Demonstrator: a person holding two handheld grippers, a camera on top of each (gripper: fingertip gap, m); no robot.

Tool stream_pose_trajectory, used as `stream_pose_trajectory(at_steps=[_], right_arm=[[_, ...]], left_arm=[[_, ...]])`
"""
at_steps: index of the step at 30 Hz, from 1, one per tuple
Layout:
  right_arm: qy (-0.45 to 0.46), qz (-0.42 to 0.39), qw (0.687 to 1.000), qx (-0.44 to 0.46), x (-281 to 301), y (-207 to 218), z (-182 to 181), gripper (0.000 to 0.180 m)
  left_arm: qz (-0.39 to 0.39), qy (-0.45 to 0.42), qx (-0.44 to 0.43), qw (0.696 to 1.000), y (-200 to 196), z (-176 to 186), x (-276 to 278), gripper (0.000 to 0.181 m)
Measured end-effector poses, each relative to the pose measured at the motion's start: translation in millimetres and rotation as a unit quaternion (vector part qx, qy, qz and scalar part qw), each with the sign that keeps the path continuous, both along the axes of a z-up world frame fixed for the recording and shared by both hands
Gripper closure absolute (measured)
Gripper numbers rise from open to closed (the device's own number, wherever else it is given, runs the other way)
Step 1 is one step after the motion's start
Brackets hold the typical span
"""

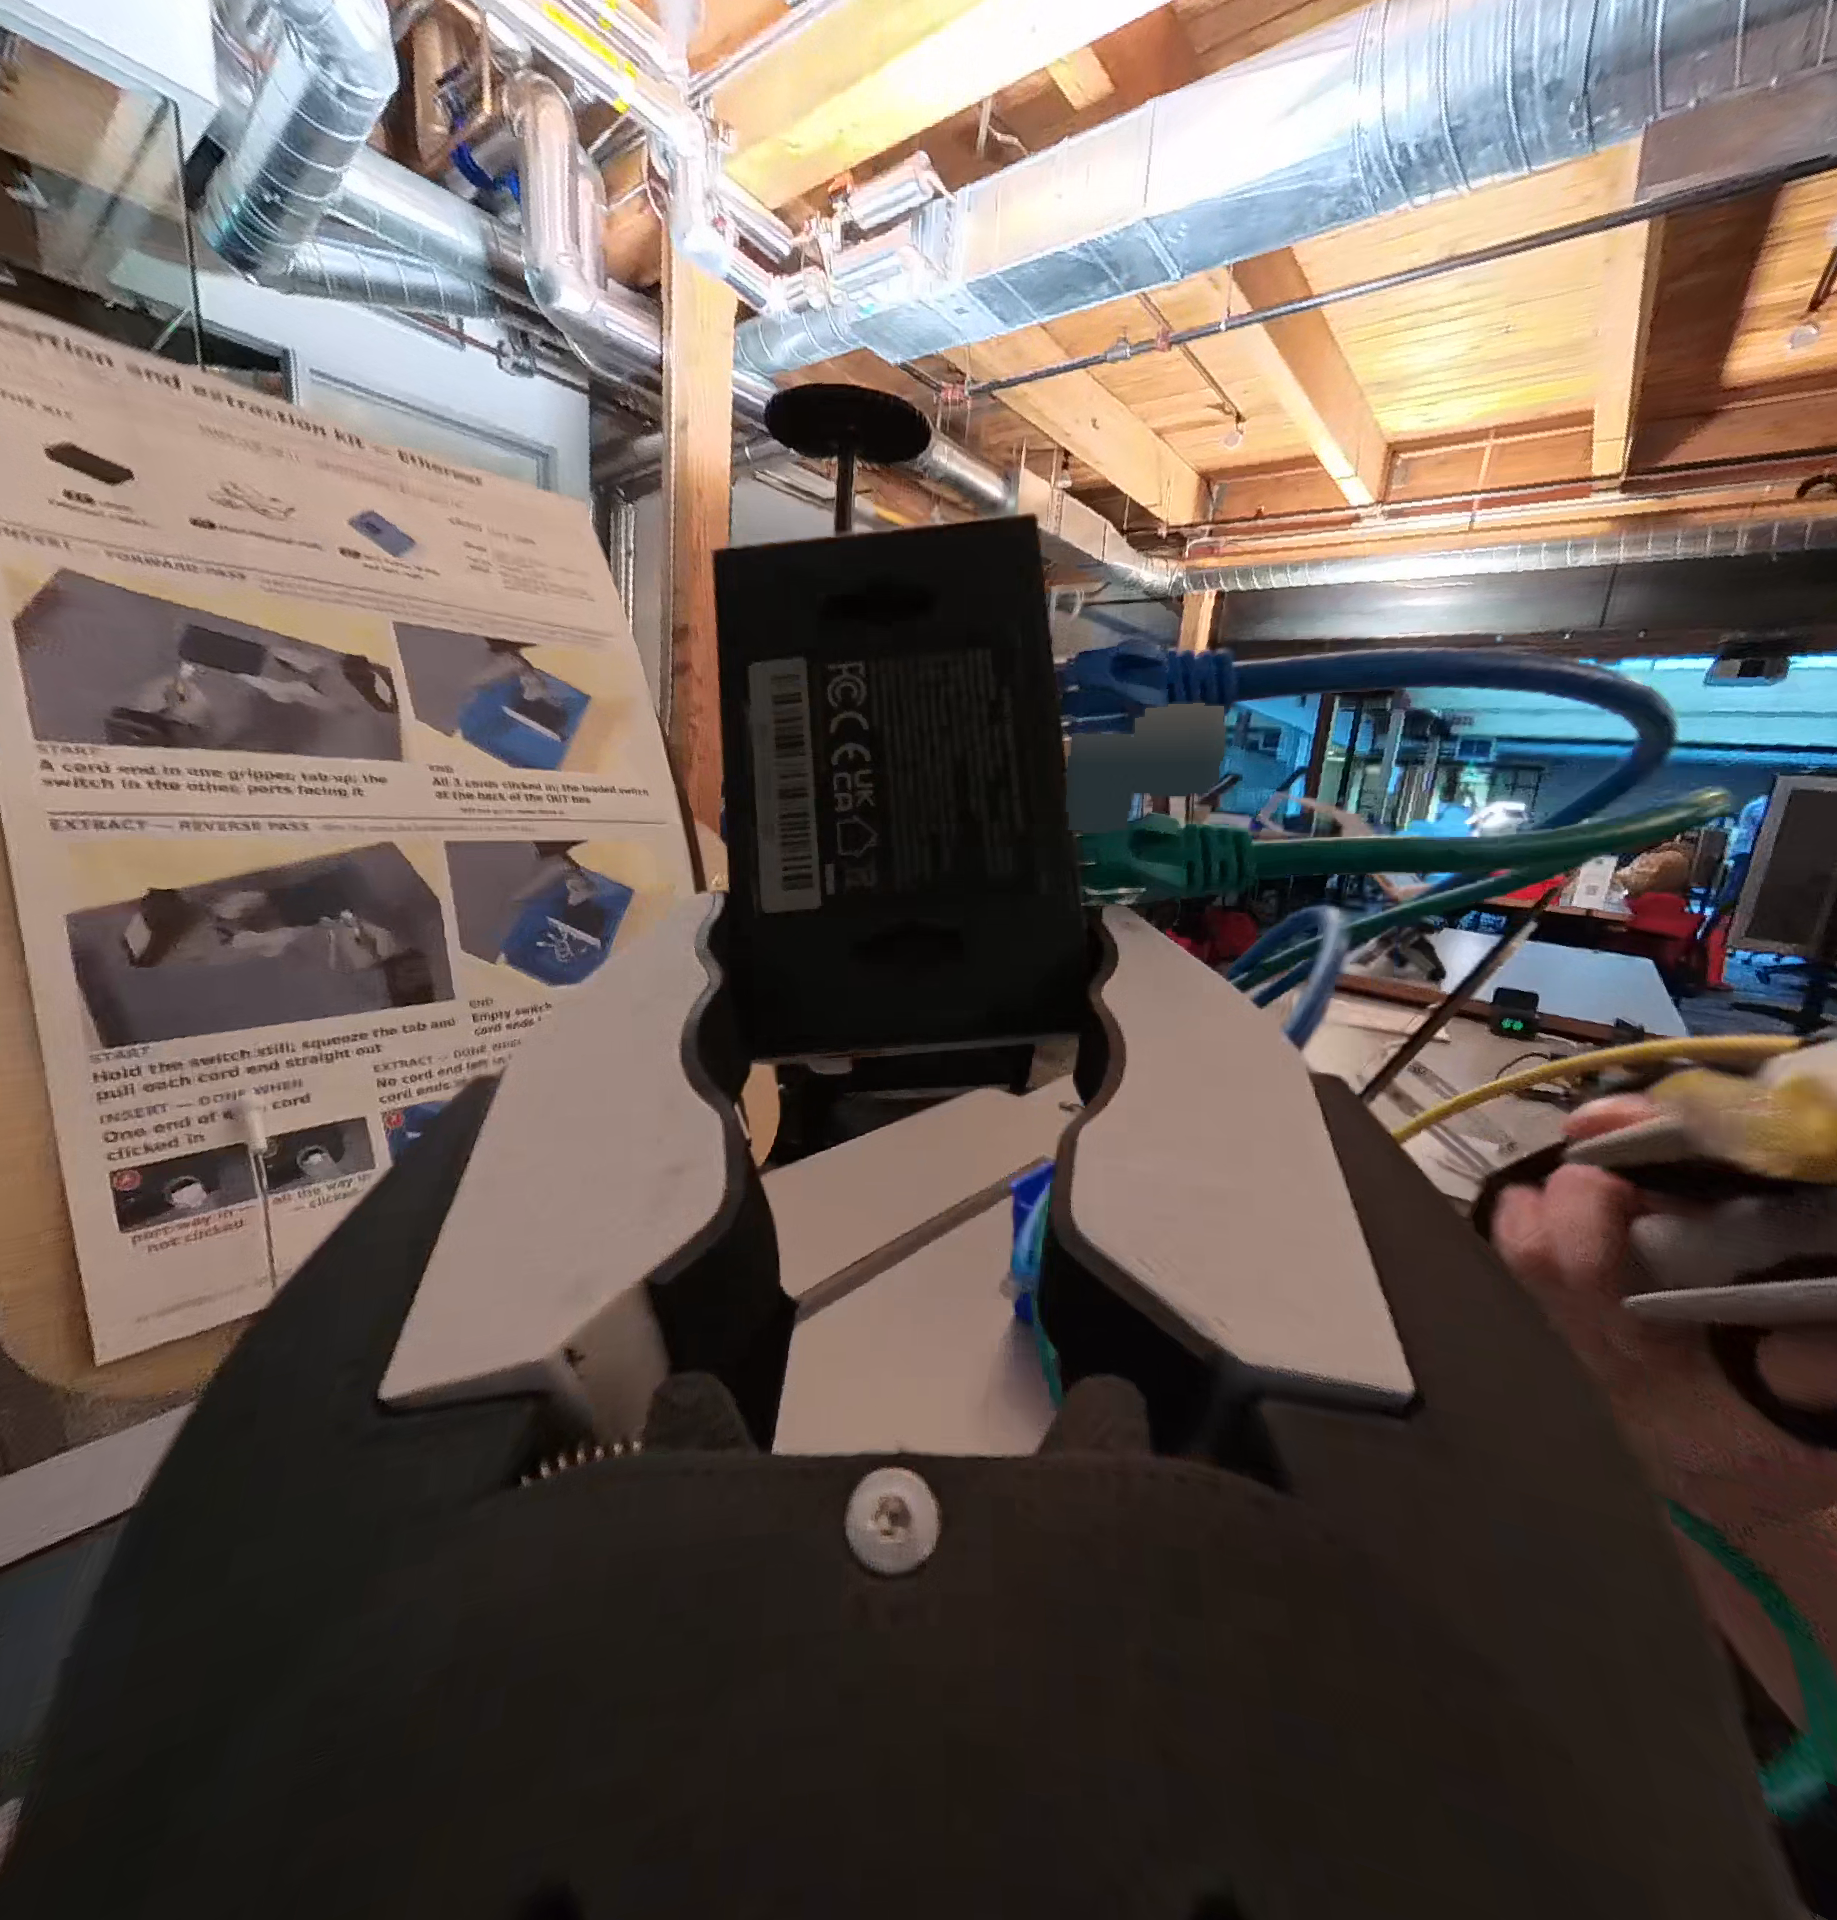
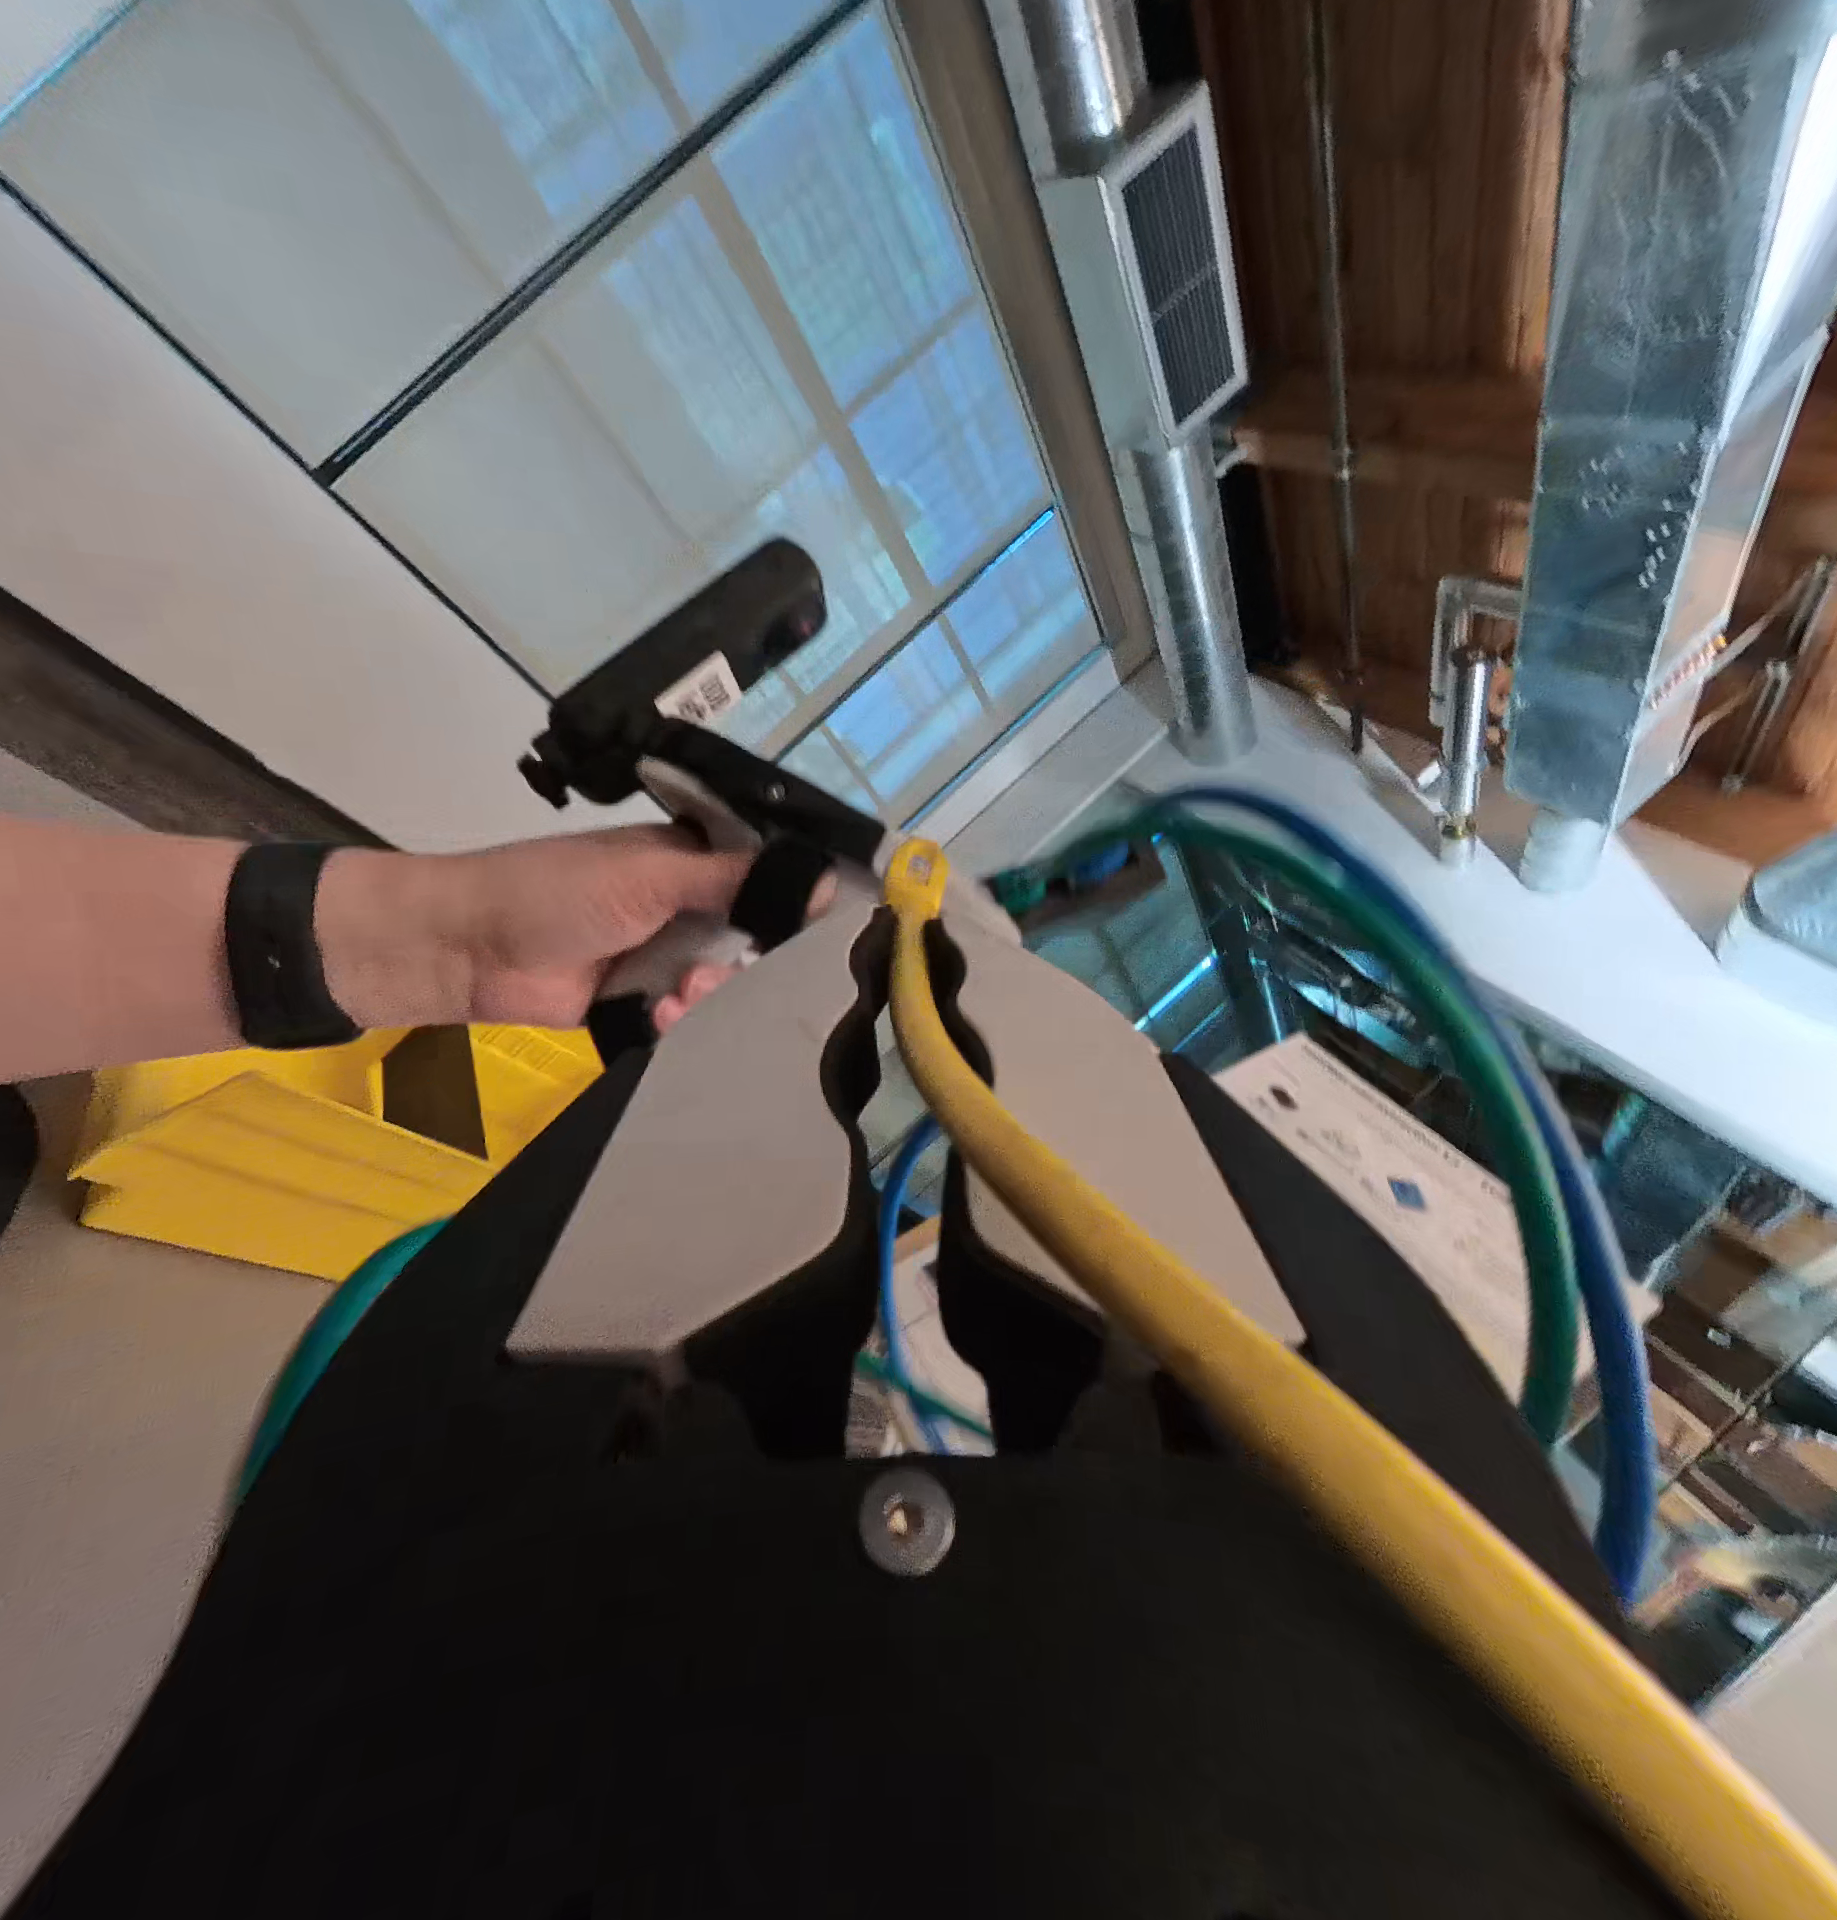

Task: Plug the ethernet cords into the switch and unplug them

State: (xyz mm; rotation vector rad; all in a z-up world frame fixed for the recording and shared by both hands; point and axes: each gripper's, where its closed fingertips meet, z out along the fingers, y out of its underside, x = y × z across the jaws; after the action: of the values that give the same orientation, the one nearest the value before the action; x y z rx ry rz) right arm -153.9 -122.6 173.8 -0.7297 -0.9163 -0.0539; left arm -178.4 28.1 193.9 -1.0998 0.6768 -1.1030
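Note:
My left gripper (image 1: 898, 977) is shut on the black switch (image 1: 893, 727), held upright with its labelled underside facing the camera. A blue cord (image 1: 1413, 675) and a green cord (image 1: 1413, 852) are plugged into the switch's right side. My right gripper (image 2: 909, 935) is shut on the yellow cord (image 2: 1153, 1236) just behind its plug (image 2: 914, 868). In the left wrist view the right gripper (image 1: 1745, 1132) with the yellow plug sits to the right of the switch, apart from it. In the right wrist view a hand (image 2: 540, 925) holds the left gripper's handle.
A printed instruction sheet (image 1: 301, 831) stands at the left. A yellow bin (image 2: 301, 1143) sits on the table (image 2: 93, 1455). A light blue cord (image 1: 1309, 966) loops below the switch. Desks and a monitor (image 1: 1807, 894) stand far right.

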Motion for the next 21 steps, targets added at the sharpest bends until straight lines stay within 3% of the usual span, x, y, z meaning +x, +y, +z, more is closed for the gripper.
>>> stream_pose_trajectory(at_steps=[4, 10, 16, 21], right_arm=[[-0.071, -0.037, 0.997, -0.004, -12.8, 16.8, 0.5, 0.174], [-0.050, -0.092, 0.994, 0.000, 8.3, 53.8, 7.4, 0.174], [-0.049, -0.108, 0.992, 0.035, 16.0, 53.0, 12.7, 0.173], [-0.121, -0.190, 0.971, 0.077, 24.4, 57.9, 3.3, 0.173]], left_arm=[[-0.026, -0.009, -0.021, 0.999, 7.0, -9.0, 1.7, 0.120], [-0.061, -0.033, -0.030, 0.997, 6.8, -7.3, -2.9, 0.120], [-0.076, 0.006, -0.017, 0.997, 1.3, -19.3, 16.7, 0.120], [-0.083, 0.059, -0.013, 0.995, -2.3, -34.4, 31.1, 0.120]])
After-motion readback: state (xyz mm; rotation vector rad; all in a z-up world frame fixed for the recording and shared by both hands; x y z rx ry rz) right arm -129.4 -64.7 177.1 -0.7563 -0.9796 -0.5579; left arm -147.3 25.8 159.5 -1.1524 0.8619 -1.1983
